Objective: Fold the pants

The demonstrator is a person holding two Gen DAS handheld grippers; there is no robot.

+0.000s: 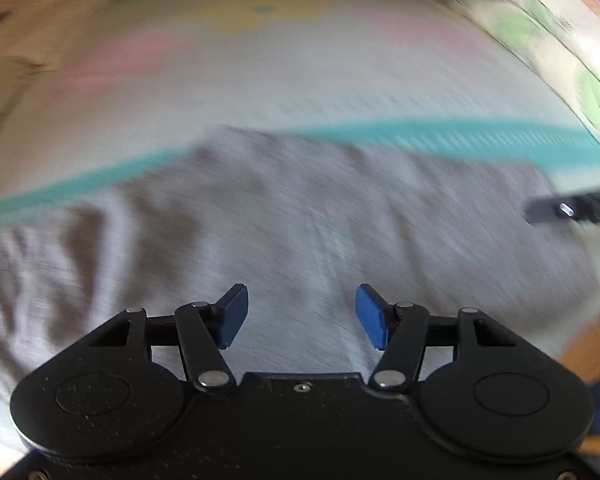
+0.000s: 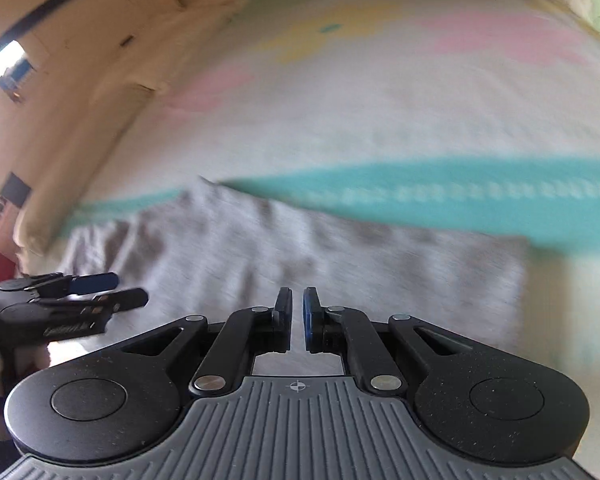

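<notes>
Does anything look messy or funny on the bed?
A bit. The grey pants lie flat on the pastel blanket, but their left end is bunched into wrinkles, while the right end looks smooth. Nothing looks spilled or torn.

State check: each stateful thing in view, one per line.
Grey fabric pants: lying flat on the pastel patterned bedsheet, wrinkled, held by neither gripper.
Left gripper: jaws open, empty.
Right gripper: jaws nearly shut, a narrow gap between them, nothing held.

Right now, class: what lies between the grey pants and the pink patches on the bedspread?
A teal stripe of the bedspread runs along the far edge of the grey pants, then pale fabric up to the pink patches; the right wrist view shows it best.
</notes>
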